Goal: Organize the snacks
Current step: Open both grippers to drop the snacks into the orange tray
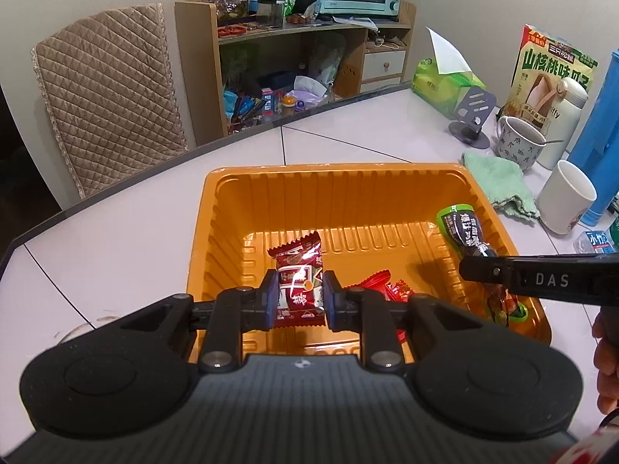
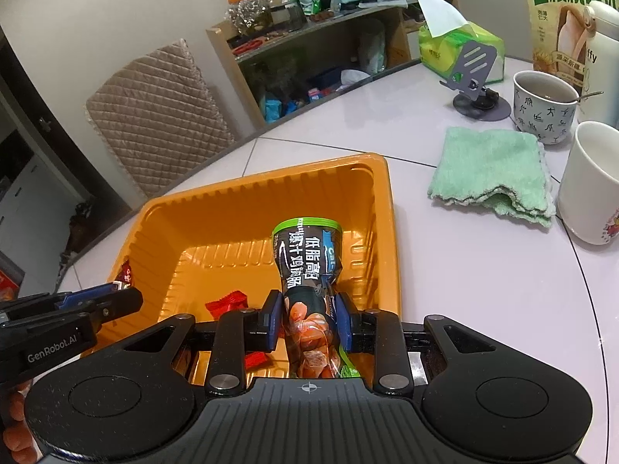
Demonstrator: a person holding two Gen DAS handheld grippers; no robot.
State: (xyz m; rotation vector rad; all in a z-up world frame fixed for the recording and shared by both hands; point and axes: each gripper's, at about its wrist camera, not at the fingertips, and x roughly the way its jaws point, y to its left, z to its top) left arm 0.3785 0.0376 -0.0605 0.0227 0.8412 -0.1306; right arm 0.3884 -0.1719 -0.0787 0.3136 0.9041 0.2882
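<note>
Left gripper [image 1: 298,295] clamped a dark-red snack packet [image 1: 298,270] over the orange tray [image 1: 332,178]. Small red candies [image 1: 381,284] lay on the tray floor. Right gripper [image 2: 307,323] pinched a green-black snack pouch [image 2: 307,259] above the tray's right side. Green cloth [image 2: 495,172] lay well right.

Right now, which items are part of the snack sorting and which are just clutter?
In play:
- orange tray
- dark red snack packet, in the left gripper
- green-topped snack pack, in the right gripper
- small red candies in the tray

Clutter:
- green cloth
- white cup
- patterned mug
- tissue pack
- phone stand
</note>
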